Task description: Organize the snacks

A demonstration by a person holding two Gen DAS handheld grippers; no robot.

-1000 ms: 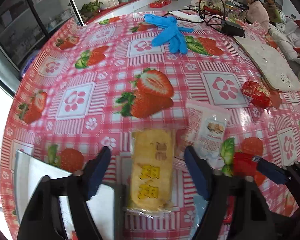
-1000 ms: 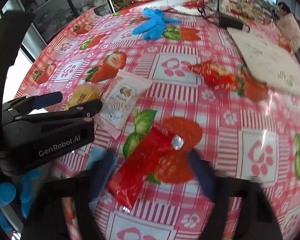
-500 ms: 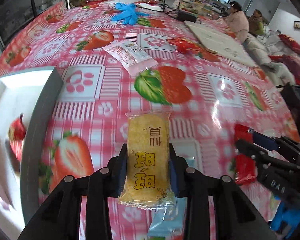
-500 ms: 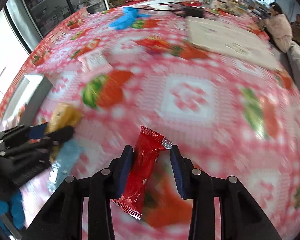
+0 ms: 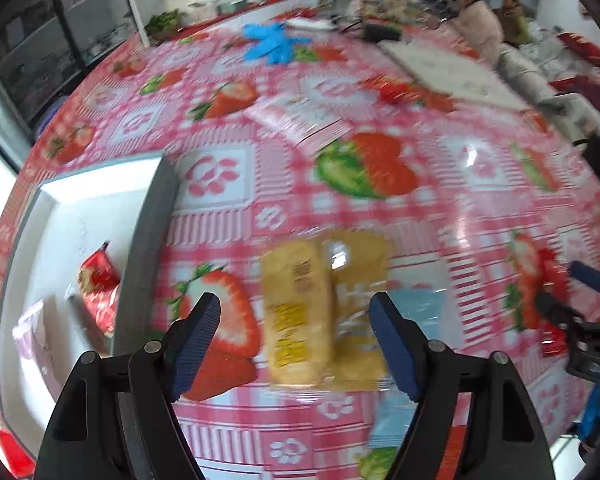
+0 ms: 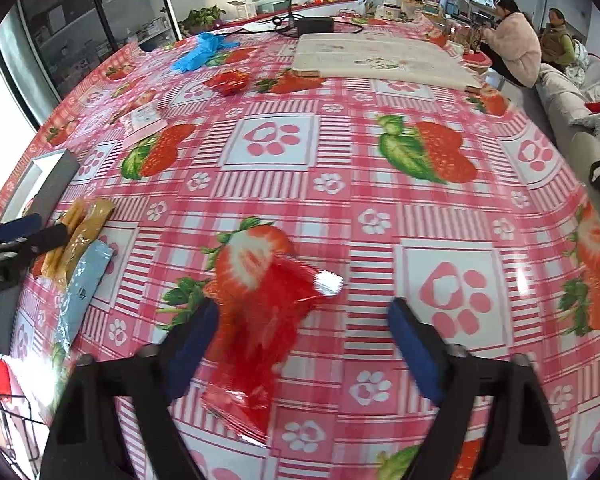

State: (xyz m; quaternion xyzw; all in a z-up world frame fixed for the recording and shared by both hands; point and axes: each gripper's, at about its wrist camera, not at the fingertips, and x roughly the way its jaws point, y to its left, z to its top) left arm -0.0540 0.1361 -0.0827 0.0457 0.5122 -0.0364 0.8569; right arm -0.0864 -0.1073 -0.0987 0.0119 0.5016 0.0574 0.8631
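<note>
Half a second ago both grippers were clamped on snacks; now both stand wide apart with nothing between the pads. The left gripper (image 5: 294, 326) has let go of the yellow snack pack (image 5: 296, 312), which lies on the tabletop (image 6: 340, 168) just right of the grey tray (image 5: 148, 240), not inside it, with a pale blue packet (image 5: 404, 364) touching its right edge. The right gripper (image 6: 300, 334) has released the red wrapper (image 6: 256, 332), now flat on the tabletop well to the right of the tray. Inside the tray sits another red snack bag (image 5: 98, 288). A white-pink sachet (image 5: 300, 120) and a crumpled red packet (image 6: 228, 80) lie farther from the tray, untouched. Judging by this, the two releases gather the snacks in a group near the tray, rather than loading it, and the sorting looks partly done.
</note>
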